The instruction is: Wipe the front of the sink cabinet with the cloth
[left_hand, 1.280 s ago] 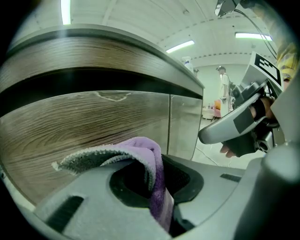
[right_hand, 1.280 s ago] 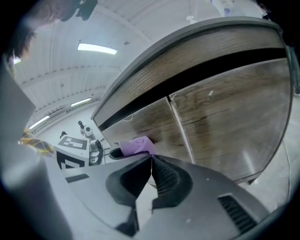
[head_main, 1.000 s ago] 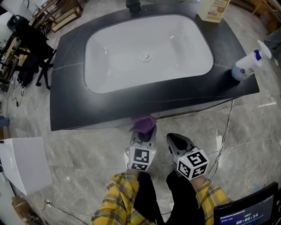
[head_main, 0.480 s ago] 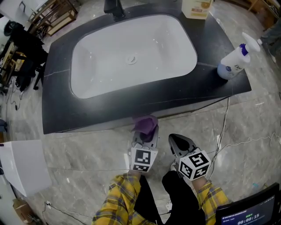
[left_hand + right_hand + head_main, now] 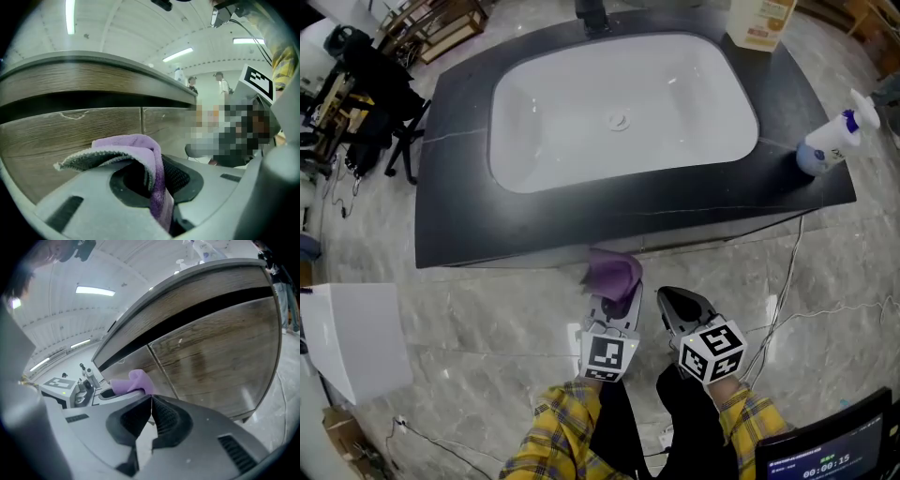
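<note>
Purple microfibre cloth (image 5: 612, 270): pinched in left gripper (image 5: 615, 298), near wood-grain cabinet front (image 5: 70, 131) (right gripper (image 5: 679, 305) closed, empty); needs flat, even strokes.

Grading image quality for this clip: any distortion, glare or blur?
Head view: mild barrel bend, small sheen spots on the white sink basin. Left gripper view: heavy fisheye, dark corners, purple fleecy cloth sharp. Right gripper view: fisheye bows the wood-grain cabinet front.
</note>
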Action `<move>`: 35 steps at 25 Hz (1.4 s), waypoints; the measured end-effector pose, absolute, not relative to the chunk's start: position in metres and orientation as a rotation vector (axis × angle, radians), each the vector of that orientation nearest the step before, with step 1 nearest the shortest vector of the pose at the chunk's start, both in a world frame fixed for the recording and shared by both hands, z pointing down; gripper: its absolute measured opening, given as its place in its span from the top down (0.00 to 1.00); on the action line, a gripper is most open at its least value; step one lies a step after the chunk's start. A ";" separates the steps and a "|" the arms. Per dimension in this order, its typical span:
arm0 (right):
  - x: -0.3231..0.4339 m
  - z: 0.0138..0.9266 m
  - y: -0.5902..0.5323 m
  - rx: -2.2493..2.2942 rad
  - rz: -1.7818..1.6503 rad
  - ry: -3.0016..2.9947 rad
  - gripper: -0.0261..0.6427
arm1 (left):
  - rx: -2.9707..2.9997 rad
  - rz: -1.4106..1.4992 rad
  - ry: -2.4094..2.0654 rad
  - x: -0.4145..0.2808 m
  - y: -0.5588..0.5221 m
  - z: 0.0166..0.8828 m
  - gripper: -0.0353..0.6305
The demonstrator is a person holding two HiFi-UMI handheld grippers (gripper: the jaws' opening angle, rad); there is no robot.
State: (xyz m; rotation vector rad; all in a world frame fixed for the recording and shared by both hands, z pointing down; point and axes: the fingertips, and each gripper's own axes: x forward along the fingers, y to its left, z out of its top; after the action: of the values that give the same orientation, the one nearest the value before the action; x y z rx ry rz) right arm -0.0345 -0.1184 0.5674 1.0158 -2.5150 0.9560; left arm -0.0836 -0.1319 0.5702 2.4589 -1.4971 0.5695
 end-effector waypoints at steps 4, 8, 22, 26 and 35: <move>-0.069 0.564 -0.109 0.980 0.952 -2.526 0.95 | 2.413 0.596 -1.543 -0.127 -0.117 0.572 0.86; -0.104 0.568 -0.097 0.940 0.955 -2.531 0.95 | 2.366 0.619 -1.582 -0.172 -0.103 0.579 0.86; -0.213 0.590 -0.076 0.872 0.955 -2.527 0.95 | 2.260 0.688 -1.634 -0.299 -0.069 0.617 0.86; -0.232 0.604 -0.074 0.867 0.963 -2.515 0.95 | 2.237 0.732 -1.638 -0.329 -0.071 0.635 0.86; -0.262 0.636 -0.081 0.838 0.945 -2.522 0.95 | 2.218 0.777 -1.628 -0.359 -0.081 0.674 0.86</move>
State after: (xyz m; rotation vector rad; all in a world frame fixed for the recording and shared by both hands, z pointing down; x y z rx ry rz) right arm -0.2622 -0.0808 0.6359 0.8379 -2.5223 0.9447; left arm -0.3593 -0.0813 0.6740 2.2181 -1.6284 0.7775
